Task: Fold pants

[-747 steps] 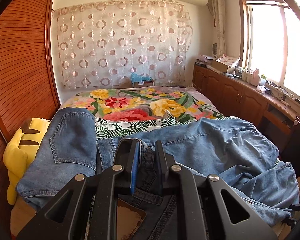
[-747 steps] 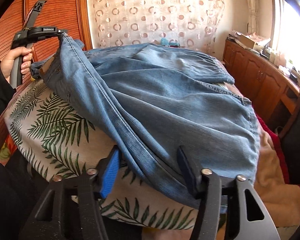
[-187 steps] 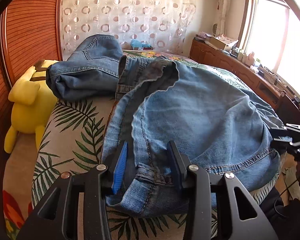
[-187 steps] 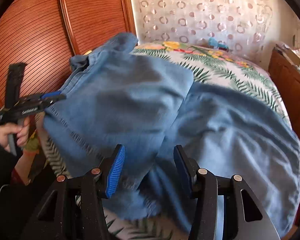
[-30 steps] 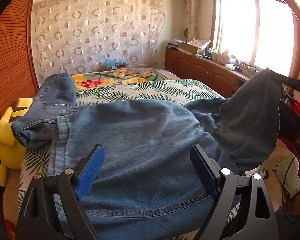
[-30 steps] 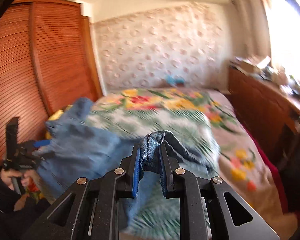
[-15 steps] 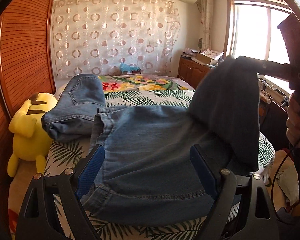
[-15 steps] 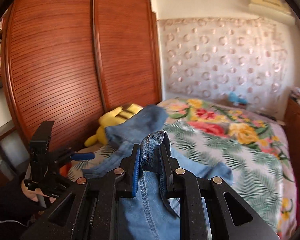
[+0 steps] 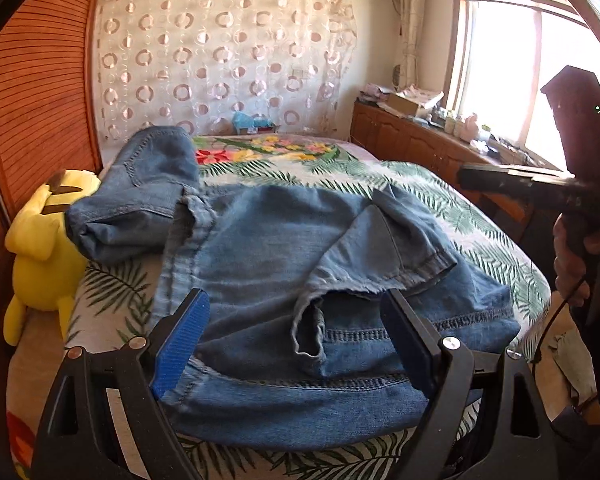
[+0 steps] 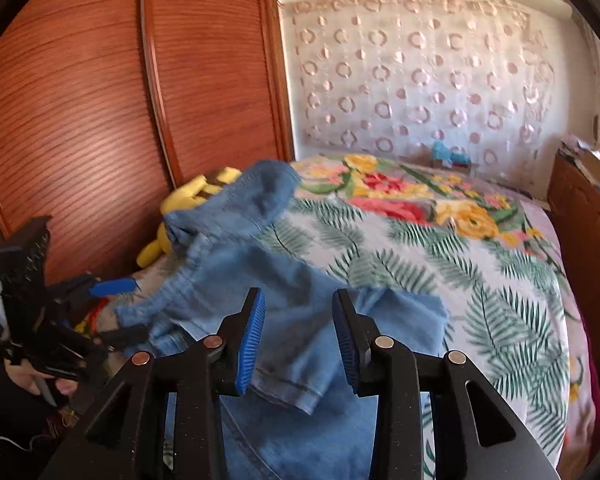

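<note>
One yellow plush toy [image 9: 40, 248] beside jeans [image 9: 300, 280]

Black left gripper [image 9: 296, 340], blue ribbed pads [image 9: 180, 338], silver screws [image 9: 447, 343]

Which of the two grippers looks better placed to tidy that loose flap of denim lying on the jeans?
Probably the right gripper: its jaws have just been opening, and the flap lies directly below them. The left gripper is wide open at the near edge of the jeans.

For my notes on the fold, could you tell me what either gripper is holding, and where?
Nothing is held: the left gripper and right gripper, whose jaws have just been opening, stand open over the jeans.
</note>
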Motion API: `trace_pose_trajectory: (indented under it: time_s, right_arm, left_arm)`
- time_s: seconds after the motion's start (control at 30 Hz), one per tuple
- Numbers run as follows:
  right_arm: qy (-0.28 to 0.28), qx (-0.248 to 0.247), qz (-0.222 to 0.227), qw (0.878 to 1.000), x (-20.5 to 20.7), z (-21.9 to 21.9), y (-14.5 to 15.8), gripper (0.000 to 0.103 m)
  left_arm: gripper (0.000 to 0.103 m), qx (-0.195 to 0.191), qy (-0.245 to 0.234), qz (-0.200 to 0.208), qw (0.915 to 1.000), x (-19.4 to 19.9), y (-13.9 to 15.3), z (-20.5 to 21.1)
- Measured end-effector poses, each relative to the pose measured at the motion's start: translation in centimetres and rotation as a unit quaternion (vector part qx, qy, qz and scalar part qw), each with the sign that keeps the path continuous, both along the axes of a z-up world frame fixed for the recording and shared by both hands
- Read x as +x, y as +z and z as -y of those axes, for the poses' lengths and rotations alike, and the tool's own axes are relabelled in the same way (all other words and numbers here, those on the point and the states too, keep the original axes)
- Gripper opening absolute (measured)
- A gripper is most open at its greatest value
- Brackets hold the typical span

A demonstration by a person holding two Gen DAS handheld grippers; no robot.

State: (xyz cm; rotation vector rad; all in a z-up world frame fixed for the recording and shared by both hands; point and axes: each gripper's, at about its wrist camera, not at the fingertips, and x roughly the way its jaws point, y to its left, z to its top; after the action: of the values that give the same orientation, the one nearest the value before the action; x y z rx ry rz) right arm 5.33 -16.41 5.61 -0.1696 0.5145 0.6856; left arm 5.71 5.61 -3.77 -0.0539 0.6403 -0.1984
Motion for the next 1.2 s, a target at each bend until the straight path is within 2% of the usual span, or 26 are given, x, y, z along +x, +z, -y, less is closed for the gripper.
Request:
trace_pose_trajectory:
  time_s: [0.07,0.17,0.23,0.47,0.5,0.57,0.6,0.63,0.73,0.93,1.07,1.2]
  right_arm:
    - [-0.001,-0.008,-0.017,1.0,0.5,-0.6,-0.7,0.036]
    - [0.003,-0.02,-0.04,0.999,1.0,-1.6,-1.6,0.036]
    - [0.0,-0.025,-0.054,0.998,1.3,-2.3,-2.3,0.036]
    - [-0.008,-0.022,-0.111,0.994,2.9,-4.1,-3.0,0.036]
    - [-0.007,-0.017,-0.116,0.993,3.0,-4.3,-2.9,0.036]
    - [0.003,-0.003,-0.122,0.993,3.4,-4.1,-2.7,0.034]
    - [0.015,0.006,-0.124,0.992,3.6,-4.2,-2.4,0.011]
    - [0.03,0.013,-0.123,0.992,3.4,-4.5,-1.8,0.005]
    - [0.053,0.021,-0.087,0.995,2.2,-5.4,1.4,0.003]
    - [0.077,0.046,0.014,0.996,-0.5,-7.5,10.3,0.002]
    - [0.093,0.044,0.053,0.993,-1.0,-10.4,14.0,0.001]
    - [0.106,0.034,0.052,0.992,0.2,-14.0,14.7,0.001]
  left_arm:
    - [0.082,0.001,-0.01,-0.01,0.9999,0.5,-0.6,0.4]
    - [0.066,0.001,-0.023,-0.024,0.9994,1.3,-1.5,0.7]
    - [0.049,0.004,-0.024,-0.038,0.999,2.2,-2.2,0.7]
    - [0.027,0.011,-0.037,-0.045,0.9982,2.8,-3.2,1.3]
    - [0.018,0.01,-0.04,-0.045,0.9981,2.7,-3.1,1.4]
    - [0.01,0.01,-0.045,-0.033,0.9984,2.2,-2.6,1.7]
    - [0.009,0.009,-0.05,-0.026,0.9984,1.8,-2.2,1.9]
    - [0.009,0.008,-0.053,-0.019,0.9984,1.4,-1.7,2.1]
    - [0.009,0.0,-0.063,0.014,0.9979,-0.4,1.1,2.3]
    - [0.009,-0.007,-0.053,0.069,0.9962,-3.7,5.7,1.9]
    - [0.009,-0.005,-0.032,0.07,0.997,-4.5,5.9,0.5]
    - [0.009,-0.013,-0.015,0.042,0.9989,-4.4,3.7,-1.1]
